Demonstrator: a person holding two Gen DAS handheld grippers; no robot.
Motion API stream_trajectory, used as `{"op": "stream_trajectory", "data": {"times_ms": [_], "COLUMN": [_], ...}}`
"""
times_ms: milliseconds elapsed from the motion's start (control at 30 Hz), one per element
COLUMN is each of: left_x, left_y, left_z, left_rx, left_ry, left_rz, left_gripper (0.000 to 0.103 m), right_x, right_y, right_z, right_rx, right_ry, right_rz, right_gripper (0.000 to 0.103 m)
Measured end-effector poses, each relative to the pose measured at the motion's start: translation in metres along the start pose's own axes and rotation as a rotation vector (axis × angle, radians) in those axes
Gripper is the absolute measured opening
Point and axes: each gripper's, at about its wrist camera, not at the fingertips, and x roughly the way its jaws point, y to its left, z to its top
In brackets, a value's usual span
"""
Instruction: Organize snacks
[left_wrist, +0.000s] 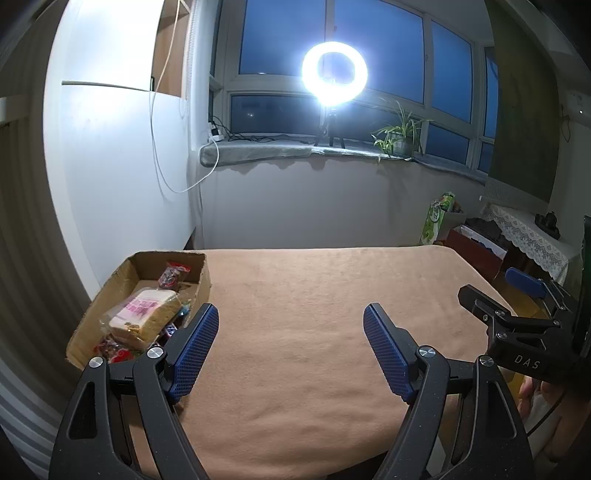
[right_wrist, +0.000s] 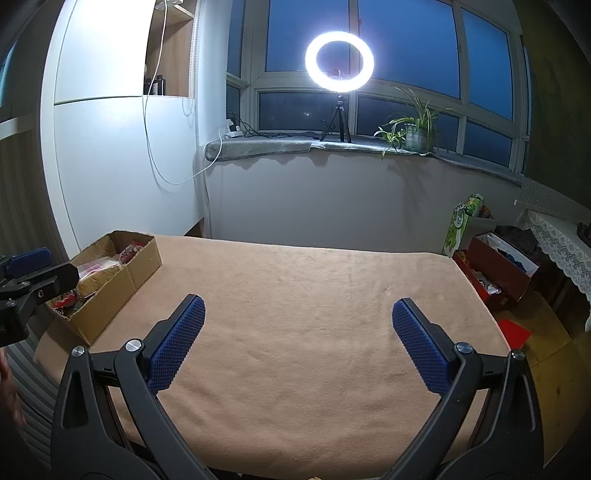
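White letters "DAS" stand on the right tool (left_wrist: 517, 295) body.

Your cardboard box (left_wrist: 205, 275) sits at the far left corner of the worktop (left_wrist: 303, 332), with the snacks (left_wrist: 147, 314) lying inside it. Behind the worktop runs the windowsill (right_wrist: 332, 147), carrying a ring light (right_wrist: 339, 61) in the middle and a potted plant (right_wrist: 415, 134) to its right.

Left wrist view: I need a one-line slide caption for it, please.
Open left gripper hovers over a tan blanket beside a cardboard box of snacks.
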Motion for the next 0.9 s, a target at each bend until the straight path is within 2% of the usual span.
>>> {"op": "stream_trajectory", "data": {"times_ms": [133, 333, 433, 467, 700, 900], "left_x": [0.0, 0.0081, 0.0064, 0.0044, 0.004, 0.0051], "left_y": [-0.0005, 0.0023, 0.004, 0.0047, 0.0028, 0.005], "left_z": [-0.0002, -0.0018, -0.0021, -0.0017, -0.002, -0.0038], "left_rx": [-0.002, -0.025, -0.03, -0.032, -0.015, -0.04], "left_ry": [0.0, 0.069, 0.059, 0.048, 0.035, 0.041], "left_rz": [0.008, 0.018, 0.028, 0.032, 0.087, 0.053], "left_gripper": [0.081, 0.096, 0.098, 0.103, 0.103, 0.103], "right_x": [0.0001, 0.0, 0.0004, 0.0004, 0.001, 0.0003], "right_y": [0.0003, 0.0002, 0.0013, 0.0012, 0.0027, 0.0039], "right_z": [0.0, 0.0002, -0.0002, -0.0001, -0.0025, -0.005], "right_rx": [0.0, 0.002, 0.003, 0.003, 0.0, -0.004], "right_ry": [0.001, -0.002, -0.001, -0.001, 0.0, 0.003], "right_rz": [0.0, 0.0, -0.001, -0.001, 0.005, 0.008], "right_gripper": [0.103, 0.103, 0.103, 0.103, 0.103, 0.103]}}
